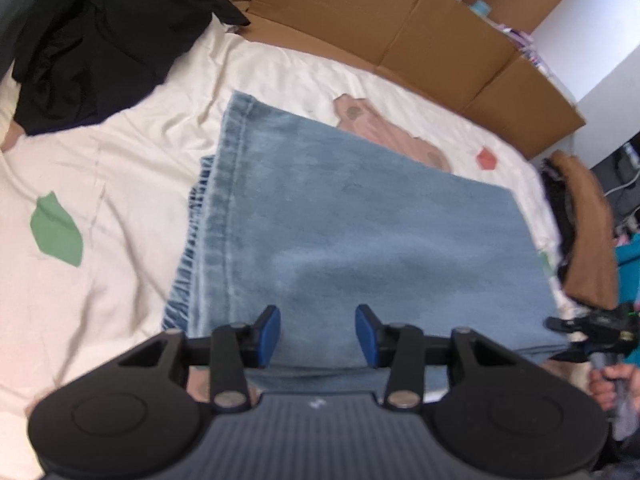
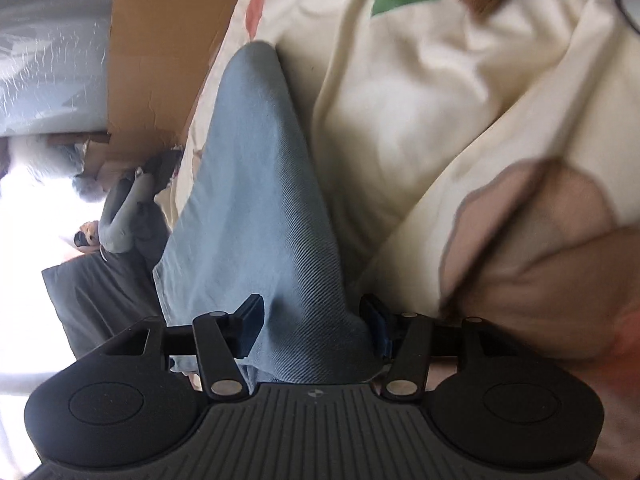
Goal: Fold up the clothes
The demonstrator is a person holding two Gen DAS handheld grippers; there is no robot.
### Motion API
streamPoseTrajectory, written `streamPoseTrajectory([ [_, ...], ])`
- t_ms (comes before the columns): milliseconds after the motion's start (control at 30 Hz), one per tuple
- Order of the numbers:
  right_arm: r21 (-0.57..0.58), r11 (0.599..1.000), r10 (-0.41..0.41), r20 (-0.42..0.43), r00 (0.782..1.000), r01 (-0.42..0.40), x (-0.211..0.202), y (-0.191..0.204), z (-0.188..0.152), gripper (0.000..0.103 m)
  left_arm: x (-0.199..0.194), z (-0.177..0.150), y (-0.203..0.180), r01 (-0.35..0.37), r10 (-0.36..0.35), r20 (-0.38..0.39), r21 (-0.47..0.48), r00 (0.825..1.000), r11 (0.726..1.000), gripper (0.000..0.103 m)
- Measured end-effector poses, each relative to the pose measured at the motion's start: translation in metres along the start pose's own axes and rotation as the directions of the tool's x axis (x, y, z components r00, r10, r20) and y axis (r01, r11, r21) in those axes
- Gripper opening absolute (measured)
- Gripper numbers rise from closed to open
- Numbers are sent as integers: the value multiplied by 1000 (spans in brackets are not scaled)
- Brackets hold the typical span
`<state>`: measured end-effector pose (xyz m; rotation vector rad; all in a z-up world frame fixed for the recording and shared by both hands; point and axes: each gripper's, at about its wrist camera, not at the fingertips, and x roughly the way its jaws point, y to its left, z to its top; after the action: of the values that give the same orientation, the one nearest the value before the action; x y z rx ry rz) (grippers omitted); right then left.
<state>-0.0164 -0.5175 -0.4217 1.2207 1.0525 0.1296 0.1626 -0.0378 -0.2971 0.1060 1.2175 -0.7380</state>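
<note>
Light-blue jeans (image 1: 360, 232) lie folded flat on the cream bed sheet (image 1: 100, 184). My left gripper (image 1: 318, 332) hovers over their near edge, open, with only flat denim showing behind the gap between its blue pads. At the right edge of that view a hand holds my right gripper (image 1: 564, 340) at the jeans' near right corner. In the right wrist view a raised fold of the jeans (image 2: 272, 200) runs between the jaws of my right gripper (image 2: 312, 328). Those jaws stand apart on either side of the fold, and I see no pinch in the cloth.
A heap of black clothes (image 1: 100, 48) lies at the far left of the bed. Flattened cardboard (image 1: 400, 24) lines the far side. Brown and dark garments (image 1: 588, 232) are piled at the right edge. The sheet carries green (image 1: 56, 232), pink (image 1: 392, 136) and red (image 1: 486, 158) printed patches.
</note>
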Motion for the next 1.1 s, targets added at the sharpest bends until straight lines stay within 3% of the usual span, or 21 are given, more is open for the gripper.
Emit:
streamPoseTrajectory([
  [100, -24, 1000, -19, 0, 1000, 19, 3, 6, -5, 31, 8, 2, 9, -30, 30, -23, -4, 999, 1000, 35],
  [200, -41, 999, -16, -8, 1000, 16, -5, 15, -4, 23, 14, 2, 16, -62, 62, -37, 12, 997, 998, 17],
  [233, -55, 998, -16, -9, 1000, 15, -9, 21, -4, 23, 17, 1, 17, -85, 86, -44, 30, 995, 996, 6],
  [300, -77, 997, -16, -10, 1000, 15, -15, 33, -4, 22, 23, 0, 23, -97, 99, -60, 33, 993, 995, 3],
  [367, -85, 996, -29, -14, 999, 27, -19, 39, -4, 22, 29, 0, 29, -93, 95, -77, 21, 993, 995, 3],
  [500, -93, 983, -159, -29, 987, 156, -19, 37, -8, 25, 34, 2, 26, -115, 121, -87, 71, 989, 991, 3],
  [700, -106, 963, -249, 2, 968, 248, -37, 49, -19, 42, 29, 2, 24, -124, 131, -96, 77, 987, 989, 3],
  [800, -160, 942, -295, 21, 955, 294, -49, 65, -23, 51, 13, 2, 22, -137, 138, -68, 25, 988, 990, 3],
  [833, -176, 937, -299, 34, 954, 300, -54, 69, -24, 52, 5, 1, 22, -138, 138, -48, 5, 989, 990, 6],
  [900, -192, 935, -288, 77, 955, 298, -60, 74, -22, 60, -11, -6, 25, -123, 123, -1, -34, 992, 992, 32],
  [933, -193, 936, -279, 106, 954, 295, -63, 74, -22, 60, -17, -11, 29, -121, 122, 22, -57, 992, 991, 59],
  [967, -189, 939, -267, 133, 955, 289, -65, 74, -22, 60, -22, -16, 32, -120, 123, 39, -78, 992, 990, 66],
  [1100, -214, 935, -255, 146, 956, 282, -60, 73, -22, 60, -28, -29, 48, -123, 132, 44, -166, 990, 979, 64],
])
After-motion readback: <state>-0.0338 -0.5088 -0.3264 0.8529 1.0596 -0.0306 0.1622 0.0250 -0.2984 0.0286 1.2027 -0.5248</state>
